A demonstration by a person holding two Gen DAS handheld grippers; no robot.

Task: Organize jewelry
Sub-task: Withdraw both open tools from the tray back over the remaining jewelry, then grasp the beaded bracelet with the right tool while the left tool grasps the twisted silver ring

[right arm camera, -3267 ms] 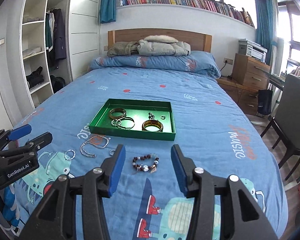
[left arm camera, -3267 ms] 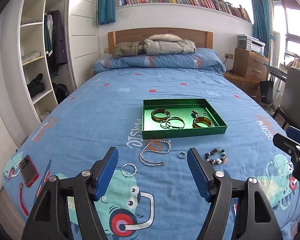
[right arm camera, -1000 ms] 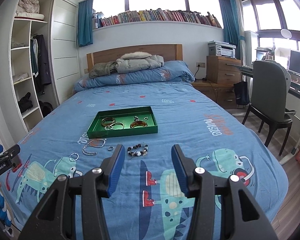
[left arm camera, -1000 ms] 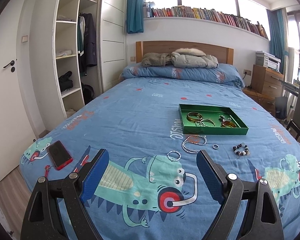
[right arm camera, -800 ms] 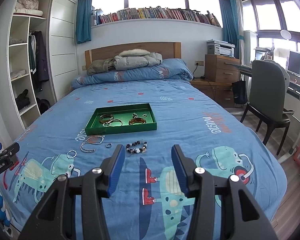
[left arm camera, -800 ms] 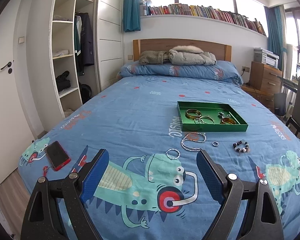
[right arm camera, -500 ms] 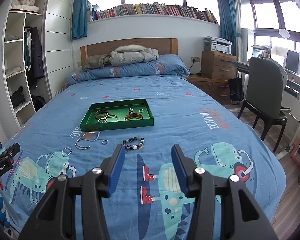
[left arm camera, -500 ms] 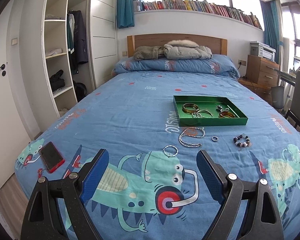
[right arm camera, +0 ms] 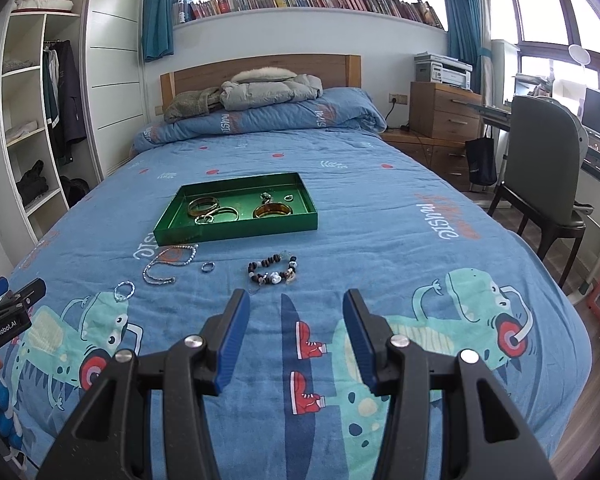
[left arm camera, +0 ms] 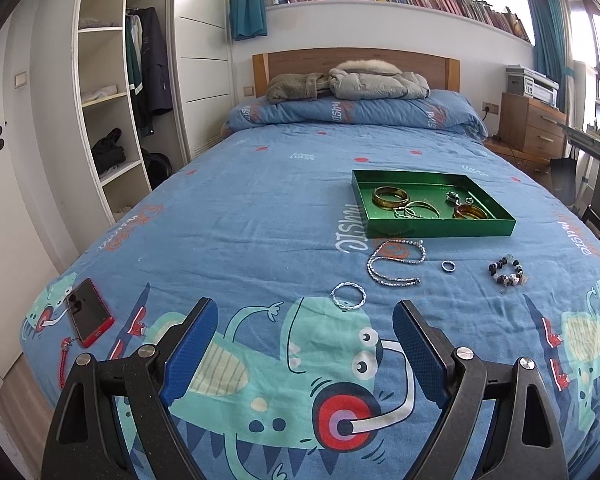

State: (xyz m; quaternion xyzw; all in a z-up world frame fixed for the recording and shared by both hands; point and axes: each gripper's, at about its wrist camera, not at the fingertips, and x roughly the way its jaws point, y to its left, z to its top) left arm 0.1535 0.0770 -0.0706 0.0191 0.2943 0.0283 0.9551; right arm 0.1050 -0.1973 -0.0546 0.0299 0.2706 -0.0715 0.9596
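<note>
The left gripper (left arm camera: 302,344) hangs over the blue cartoon-print bedspread (left arm camera: 236,240) with its jaws spread wide and nothing between them; the twisted silver bangle (left arm camera: 348,296) lies just ahead of its fingertips, slightly right of centre. The right gripper (right arm camera: 295,334) is half spread and also empty, and the beaded bracelet (right arm camera: 273,270) lies just ahead of it, toward its left finger. Between the two pieces, on the cloth, lie a silver bead chain (left arm camera: 396,262) and a small ring (left arm camera: 448,266), apart from each other. Farther up the bed sits the green tray (left arm camera: 440,233). It holds a gold bangle (left arm camera: 389,197) at the left, thin hoops (left arm camera: 418,210) beside it, an amber bangle (left arm camera: 470,212) at the right, and a small trinket (left arm camera: 453,197) and tiny ring (left arm camera: 469,200) toward the back. A red phone (left arm camera: 88,311) lies near the bed's left edge.
</note>
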